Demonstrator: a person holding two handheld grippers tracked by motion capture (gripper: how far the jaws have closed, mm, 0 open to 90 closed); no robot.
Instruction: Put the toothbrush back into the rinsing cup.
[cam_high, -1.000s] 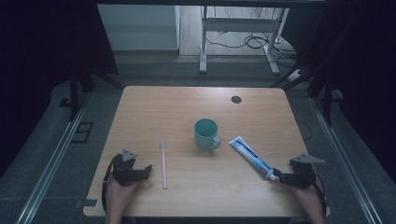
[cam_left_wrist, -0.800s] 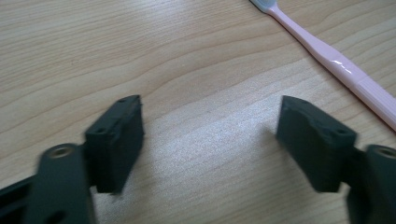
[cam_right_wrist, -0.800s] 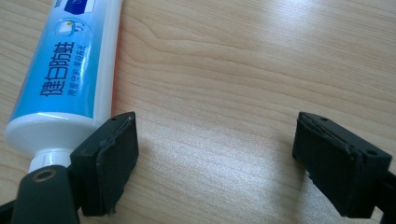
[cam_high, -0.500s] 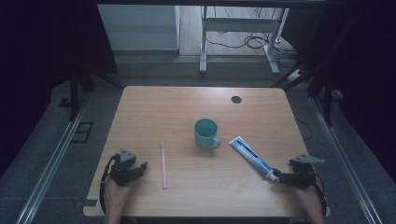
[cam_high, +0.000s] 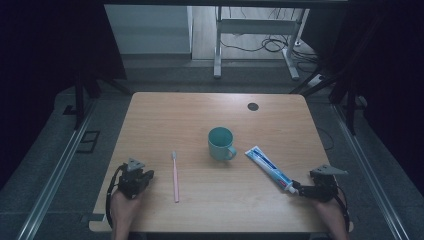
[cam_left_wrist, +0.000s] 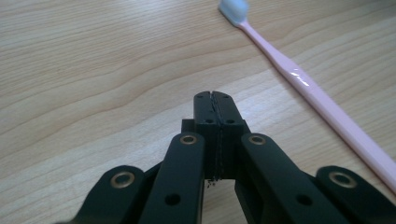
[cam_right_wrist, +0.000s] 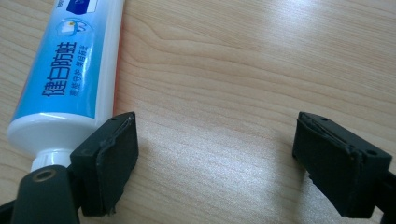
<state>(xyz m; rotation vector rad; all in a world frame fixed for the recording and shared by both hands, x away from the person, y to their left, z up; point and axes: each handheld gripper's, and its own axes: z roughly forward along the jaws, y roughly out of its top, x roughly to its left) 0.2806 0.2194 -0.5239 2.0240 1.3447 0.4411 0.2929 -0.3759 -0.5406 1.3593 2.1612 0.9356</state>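
At the near edge of the wooden table (cam_high: 165, 107), the left gripper (cam_left_wrist: 215, 100) has just been closing and its jaws now press together on nothing; the pink toothbrush (cam_left_wrist: 317, 100) lies just beside them, untouched, bristles pointing away. The right gripper (cam_right_wrist: 215, 158) stands spread wide and empty, one pad beside the cap end of the toothpaste tube (cam_right_wrist: 70, 70). A teal mug (cam_high: 221, 143) sits mid-table between them. To lift the brush, the left jaws would likely need reopening, then straddling the handle squarely.
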